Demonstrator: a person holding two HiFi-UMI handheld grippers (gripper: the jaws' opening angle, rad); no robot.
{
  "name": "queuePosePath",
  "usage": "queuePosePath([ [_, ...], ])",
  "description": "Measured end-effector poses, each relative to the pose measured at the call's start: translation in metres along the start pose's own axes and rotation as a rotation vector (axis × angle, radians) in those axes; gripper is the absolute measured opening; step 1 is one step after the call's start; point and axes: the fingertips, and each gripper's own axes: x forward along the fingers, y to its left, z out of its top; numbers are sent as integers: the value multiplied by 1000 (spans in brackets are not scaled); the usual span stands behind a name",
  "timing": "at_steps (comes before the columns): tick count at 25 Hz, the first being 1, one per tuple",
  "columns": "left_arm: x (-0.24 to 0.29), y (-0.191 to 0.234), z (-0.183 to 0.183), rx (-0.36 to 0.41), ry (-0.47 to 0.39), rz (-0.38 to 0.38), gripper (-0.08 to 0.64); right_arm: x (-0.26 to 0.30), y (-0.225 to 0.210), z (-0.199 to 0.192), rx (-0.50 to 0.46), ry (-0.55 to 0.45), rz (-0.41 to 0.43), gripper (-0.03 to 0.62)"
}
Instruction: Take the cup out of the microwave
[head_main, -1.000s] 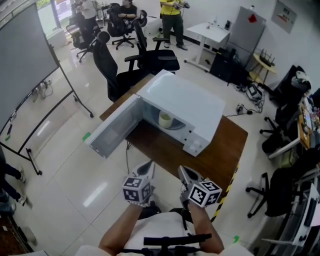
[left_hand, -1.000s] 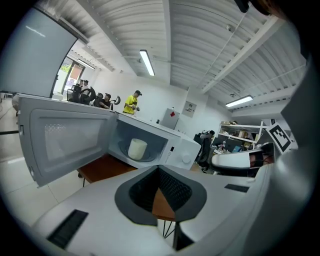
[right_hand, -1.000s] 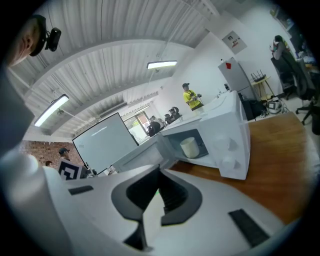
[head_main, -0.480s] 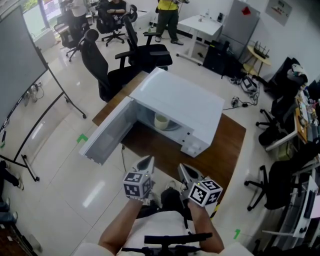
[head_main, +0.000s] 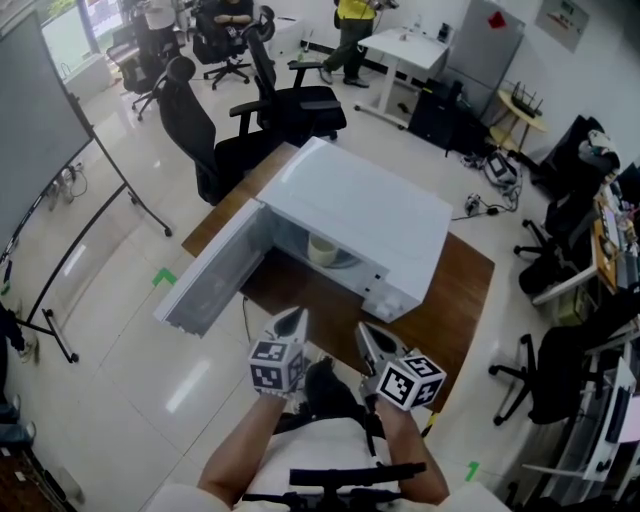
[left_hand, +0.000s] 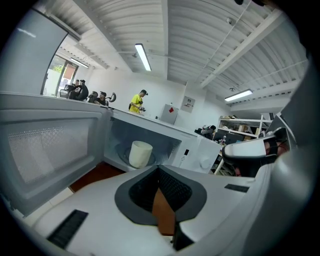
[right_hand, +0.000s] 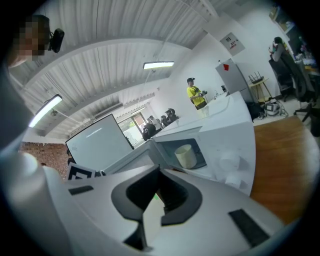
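A white microwave (head_main: 370, 215) stands on a brown table (head_main: 455, 300), its door (head_main: 210, 275) swung wide open to the left. Inside, a cream cup (head_main: 322, 247) stands upright on the turntable; the same cup (left_hand: 140, 153) shows in the left gripper view and the cup (right_hand: 186, 155) in the right gripper view. My left gripper (head_main: 293, 317) and right gripper (head_main: 364, 332) hover side by side short of the table's near edge, both pointing at the opening. The left gripper (left_hand: 159, 168) is shut and empty. The right gripper (right_hand: 159, 168) also looks shut, holding nothing.
Black office chairs (head_main: 290, 105) stand behind the table and another chair (head_main: 545, 385) is at the right. A whiteboard on a stand (head_main: 45, 150) is at the left. Several people (head_main: 352, 25) and a white desk (head_main: 410, 50) are at the back. Cables lie on the floor (head_main: 485, 205).
Both grippers have edged forward toward the microwave, which now sits lower and nearer in the head view. Their jaws stay shut.
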Motion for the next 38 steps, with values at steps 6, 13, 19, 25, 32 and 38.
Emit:
queuePosePath([
  [6,12,10,18,48,-68,4,0,15,-3,5,-12,14,19,12],
  [13,36,13,29,94,-73,-13,191,19,-2,16,-40,14,32,12],
  [19,61,18,32,92,-78,-29,381,17,-1,22,-54,12,26,12],
  [25,89,22,29,156,-65,-34,560,12,-5,17,-48,16,13,12],
  [32,142,37,17,179,-5,-34,578,15,-2,20,-52,16,15,12],
  [38,179,43,15,197,32,-20,578,27,3,37,-102,16,2,12],
])
